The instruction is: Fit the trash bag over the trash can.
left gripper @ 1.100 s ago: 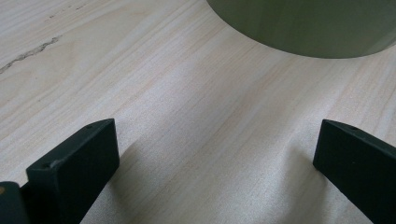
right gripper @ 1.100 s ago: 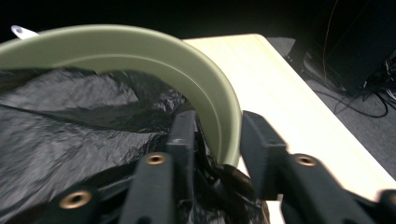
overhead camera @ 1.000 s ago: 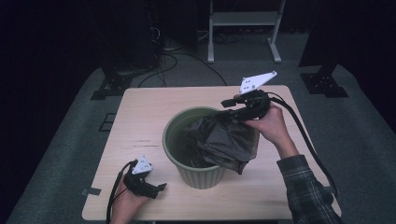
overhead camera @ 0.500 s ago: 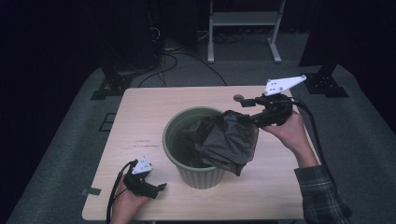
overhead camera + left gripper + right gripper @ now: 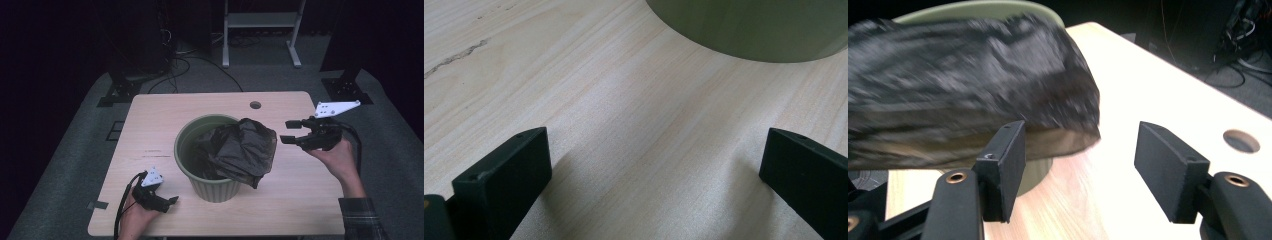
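Observation:
A round green bin (image 5: 207, 187) stands mid-table. A crumpled black bag (image 5: 240, 150) lies partly inside it and hangs over its right rim. To the right of the bag, my right gripper (image 5: 286, 131) is open and holds nothing, a short gap away. In the right gripper view the bag (image 5: 963, 85) bulges just beyond the open right gripper (image 5: 1080, 150), with the bin's rim (image 5: 978, 9) behind it. My left gripper (image 5: 170, 204) rests open on the table near the front edge, left of the bin. The left gripper (image 5: 654, 150) faces the bin's base (image 5: 749, 30).
The wooden table (image 5: 150, 125) has a small round hole (image 5: 255, 105) near its far edge. Beyond the table stand a white metal frame (image 5: 260, 25), dark stands and floor cables. A cable trails from each gripper.
My right gripper drew the bag's edge toward the right, then let go and moved farther right, now open. The bag stays draped over the rim. The left gripper has not moved.

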`<state>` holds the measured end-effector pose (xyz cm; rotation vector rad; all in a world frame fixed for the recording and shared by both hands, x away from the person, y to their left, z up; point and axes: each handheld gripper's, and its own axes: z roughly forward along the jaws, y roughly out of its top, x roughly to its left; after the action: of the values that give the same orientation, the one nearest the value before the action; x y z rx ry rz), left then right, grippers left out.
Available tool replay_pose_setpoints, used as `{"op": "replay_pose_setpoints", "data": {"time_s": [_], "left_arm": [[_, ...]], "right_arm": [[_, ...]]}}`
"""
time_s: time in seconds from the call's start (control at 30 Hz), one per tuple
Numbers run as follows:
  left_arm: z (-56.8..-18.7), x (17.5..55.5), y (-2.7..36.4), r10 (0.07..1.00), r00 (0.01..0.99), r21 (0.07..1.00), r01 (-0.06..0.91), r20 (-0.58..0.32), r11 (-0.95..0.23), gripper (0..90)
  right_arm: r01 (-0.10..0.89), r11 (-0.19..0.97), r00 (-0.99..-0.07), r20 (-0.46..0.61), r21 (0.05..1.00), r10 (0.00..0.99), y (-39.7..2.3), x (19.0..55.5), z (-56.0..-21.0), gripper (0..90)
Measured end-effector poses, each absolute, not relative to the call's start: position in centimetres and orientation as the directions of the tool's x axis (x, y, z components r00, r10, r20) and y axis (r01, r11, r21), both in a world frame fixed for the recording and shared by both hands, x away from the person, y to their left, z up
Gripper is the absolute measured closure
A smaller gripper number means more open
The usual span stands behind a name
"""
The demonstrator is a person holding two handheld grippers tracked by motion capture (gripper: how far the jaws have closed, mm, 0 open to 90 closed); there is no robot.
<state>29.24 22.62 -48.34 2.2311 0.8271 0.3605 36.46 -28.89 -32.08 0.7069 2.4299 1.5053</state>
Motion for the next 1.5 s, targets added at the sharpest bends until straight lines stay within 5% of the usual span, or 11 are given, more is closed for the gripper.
{"op": "replay_pose_setpoints", "data": {"time_s": [0.2,0.37,0.47,0.83,1.5], "left_arm": [[-48.3,29.2,22.6,0.657,0.754,0.712,0.455,0.011,-0.535,0.0],[-48.4,29.2,22.6,0.657,0.754,0.713,0.455,0.011,-0.534,0.0],[-48.4,29.2,22.6,0.657,0.754,0.713,0.455,0.011,-0.534,0.0],[-46.9,28.9,22.9,0.637,0.771,0.755,0.428,-0.018,-0.497,0.0],[-36.4,26.9,22.9,0.498,0.866,0.829,0.305,-0.037,-0.469,0.0]], "right_arm": [[0.325,0.359,-0.857,0.112,0.875,0.503,-27.9,38.1,-33.7,43.3],[0.335,0.372,-0.853,0.112,0.866,0.51,-26.9,39.5,-34.5,77.3],[0.329,0.368,-0.846,0.098,0.87,0.524,-26.6,40.3,-34.5,89.2],[0.326,0.369,-0.837,0.085,0.87,0.54,-24.1,44.4,-33.4,89.8],[0.319,0.37,-0.848,0.088,0.873,0.522,-22.8,45.1,-33.2,89.8]]}}
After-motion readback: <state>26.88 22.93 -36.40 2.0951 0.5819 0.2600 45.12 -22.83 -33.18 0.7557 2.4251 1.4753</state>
